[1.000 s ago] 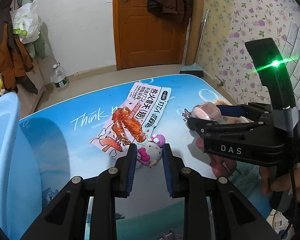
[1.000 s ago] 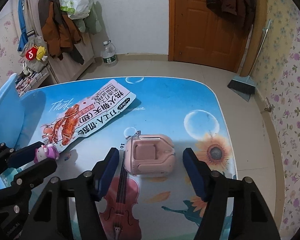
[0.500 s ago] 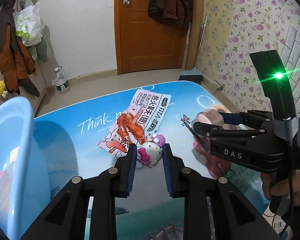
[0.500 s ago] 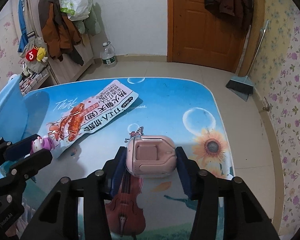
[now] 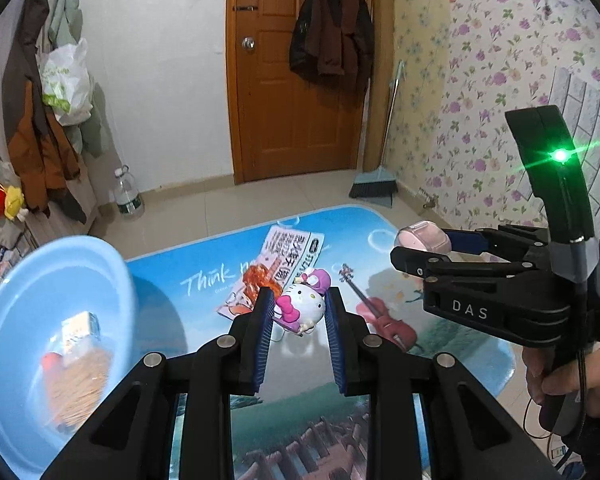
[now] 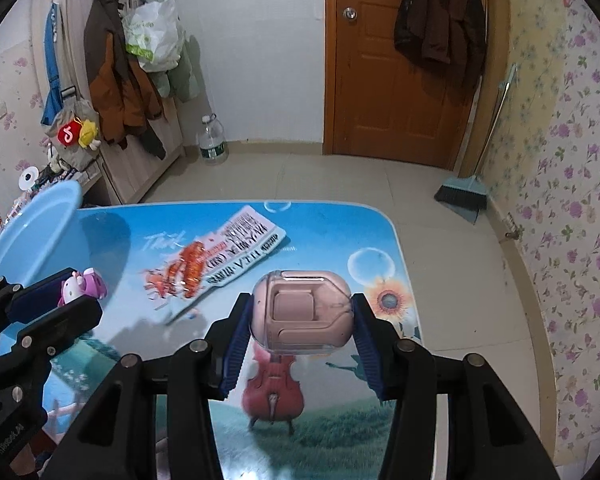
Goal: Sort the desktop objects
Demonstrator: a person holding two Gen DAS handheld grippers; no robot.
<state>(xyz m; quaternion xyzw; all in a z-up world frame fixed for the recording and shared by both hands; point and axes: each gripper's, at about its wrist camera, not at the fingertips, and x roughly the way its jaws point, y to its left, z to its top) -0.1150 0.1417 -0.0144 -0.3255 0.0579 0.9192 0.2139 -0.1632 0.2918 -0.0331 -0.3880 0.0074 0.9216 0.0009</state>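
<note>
My left gripper [image 5: 296, 306] is shut on a small white cat figurine with a pink bow [image 5: 302, 303] and holds it above the blue printed tabletop [image 5: 204, 280]. The same figurine [image 6: 82, 285] shows at the left of the right wrist view. My right gripper [image 6: 302, 312] is shut on a pink rounded case [image 6: 302, 314], lifted off the table; this case [image 5: 422, 237] also appears in the left wrist view. A snack packet [image 6: 216, 264] lies flat in the middle of the table. A light blue basin [image 5: 40, 332] at the left holds a small box and other items.
A hand [image 5: 568, 376] grips the right tool's handle at the lower right. Beyond the table are a tiled floor, a water bottle [image 6: 212, 140], a broom and dustpan [image 6: 466, 194], a wooden door [image 6: 384, 60] and hanging coats.
Both grippers have risen with their objects off the table. The right jaws closed onto the pink case. More of the basin's inside now shows.
</note>
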